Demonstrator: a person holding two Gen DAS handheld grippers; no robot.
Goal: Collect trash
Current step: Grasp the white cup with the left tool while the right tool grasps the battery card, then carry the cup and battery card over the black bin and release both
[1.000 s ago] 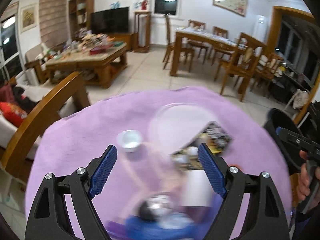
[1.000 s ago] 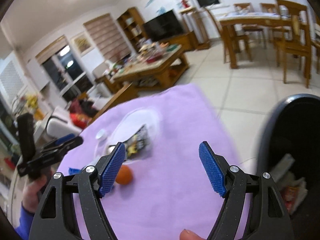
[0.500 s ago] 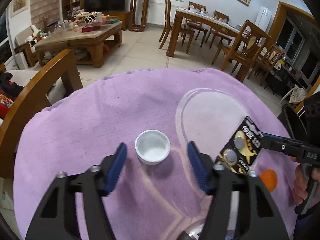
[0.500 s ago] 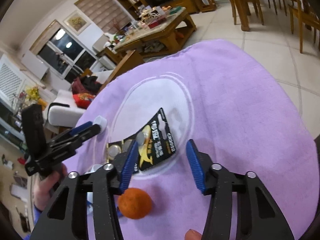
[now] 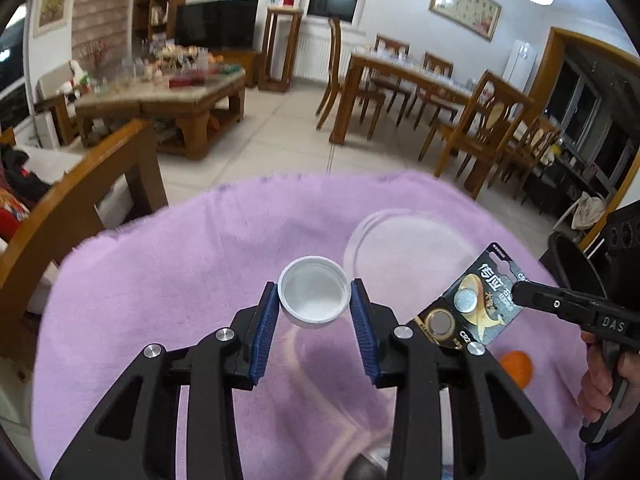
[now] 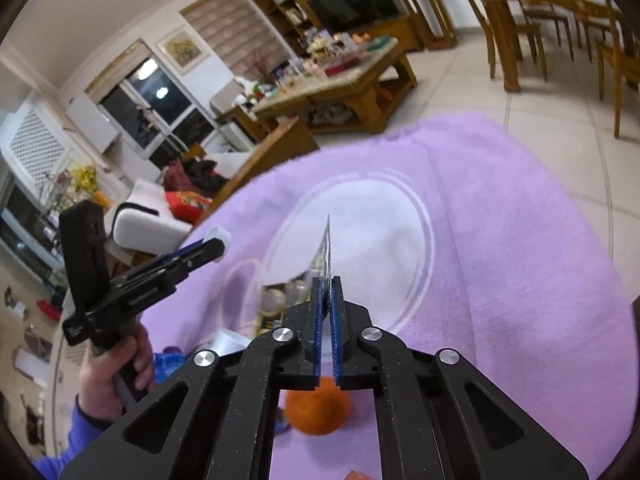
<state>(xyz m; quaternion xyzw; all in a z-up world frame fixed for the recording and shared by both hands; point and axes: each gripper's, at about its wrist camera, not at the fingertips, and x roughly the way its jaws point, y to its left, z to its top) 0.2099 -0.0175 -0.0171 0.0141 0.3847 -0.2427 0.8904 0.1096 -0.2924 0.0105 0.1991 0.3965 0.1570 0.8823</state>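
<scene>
A second ago both of our tools hung wide open above the purple cloth (image 5: 168,264) on the bench; now each has come down onto a piece of trash. Our left hand-held gripper (image 5: 315,307) brackets the white bottle cap (image 5: 313,298) and its jaws are closing, the blue pads at the cap's sides, though we cannot be sure they press it yet. Our right hand-held gripper (image 6: 330,300) has gone fully shut on the battery card (image 5: 476,308), pinching its upper corner so that the card stands tilted off the cloth. So we judge that two items are close to being secured at once, and the carry to the black bin (image 5: 572,264) at the cloth's right edge is what remains. The cap is a small round white piece lying open side up, shallow and rigid. The card is thin, glossy and black with gold print and two coin cells under blisters; edge-on it looks like a blade. An orange fruit (image 6: 318,410) lies on the cloth near the card.
</scene>
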